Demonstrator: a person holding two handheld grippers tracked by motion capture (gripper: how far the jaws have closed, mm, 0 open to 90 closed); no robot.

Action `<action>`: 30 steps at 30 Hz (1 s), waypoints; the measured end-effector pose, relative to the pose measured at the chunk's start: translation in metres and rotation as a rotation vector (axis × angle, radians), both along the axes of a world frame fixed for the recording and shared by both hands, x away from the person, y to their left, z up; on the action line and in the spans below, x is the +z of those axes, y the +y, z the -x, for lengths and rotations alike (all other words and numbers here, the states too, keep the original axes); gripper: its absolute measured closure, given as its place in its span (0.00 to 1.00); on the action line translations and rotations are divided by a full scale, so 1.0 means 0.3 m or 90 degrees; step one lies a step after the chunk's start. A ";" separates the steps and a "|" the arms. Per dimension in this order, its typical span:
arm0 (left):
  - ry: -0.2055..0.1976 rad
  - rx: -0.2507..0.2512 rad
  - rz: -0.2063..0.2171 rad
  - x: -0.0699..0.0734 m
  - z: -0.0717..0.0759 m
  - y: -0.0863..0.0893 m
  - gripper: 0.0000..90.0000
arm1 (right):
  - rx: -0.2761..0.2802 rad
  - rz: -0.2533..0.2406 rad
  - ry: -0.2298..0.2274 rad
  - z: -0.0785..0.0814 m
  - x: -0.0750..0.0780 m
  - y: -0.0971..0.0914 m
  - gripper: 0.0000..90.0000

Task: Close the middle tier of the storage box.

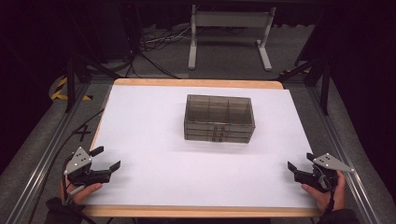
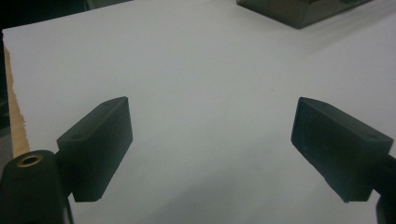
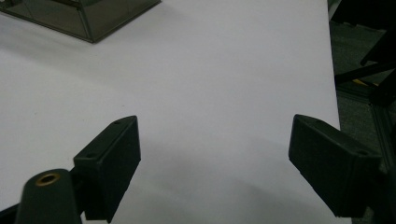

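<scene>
Starting position. Left gripper [image 1: 106,157] waits at the near left corner of the table [image 1: 140,140], jaws spread and empty; the smoky plastic box [image 1: 219,117] sits mid-table, well apart; right gripper [image 1: 300,163], likewise released, near right. Next, probably: both reach inward to the box.

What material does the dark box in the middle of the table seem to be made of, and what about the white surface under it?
The dark box looks like smoke-tinted, see-through plastic with a glossy finish: its inner dividers show through the lid and walls. The white surface looks like a matte sheet, maybe paper or thin board, since it gives no sharp reflection; which one is unclear. It lies on a light wooden table, whose pale edge shows around it.
</scene>
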State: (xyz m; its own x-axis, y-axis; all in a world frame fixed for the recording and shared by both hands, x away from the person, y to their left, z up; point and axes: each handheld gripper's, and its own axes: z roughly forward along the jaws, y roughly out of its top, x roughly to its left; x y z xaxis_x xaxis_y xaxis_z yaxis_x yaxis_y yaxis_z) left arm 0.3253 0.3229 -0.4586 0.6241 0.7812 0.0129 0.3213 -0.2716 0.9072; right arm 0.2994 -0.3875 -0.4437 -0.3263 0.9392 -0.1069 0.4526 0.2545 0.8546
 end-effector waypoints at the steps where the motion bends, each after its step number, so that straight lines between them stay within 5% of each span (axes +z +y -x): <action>1: -0.002 -0.001 0.000 0.000 0.000 0.001 0.15 | -0.001 0.001 0.000 0.000 0.000 0.000 0.19; 17: 0.009 -0.003 -0.007 -0.001 -0.005 -0.005 0.12 | -0.002 0.011 0.014 -0.008 -0.002 0.005 0.17; 30: 0.023 -0.001 -0.023 -0.001 -0.014 -0.013 0.10 | 0.004 0.053 0.028 -0.015 -0.008 0.028 0.16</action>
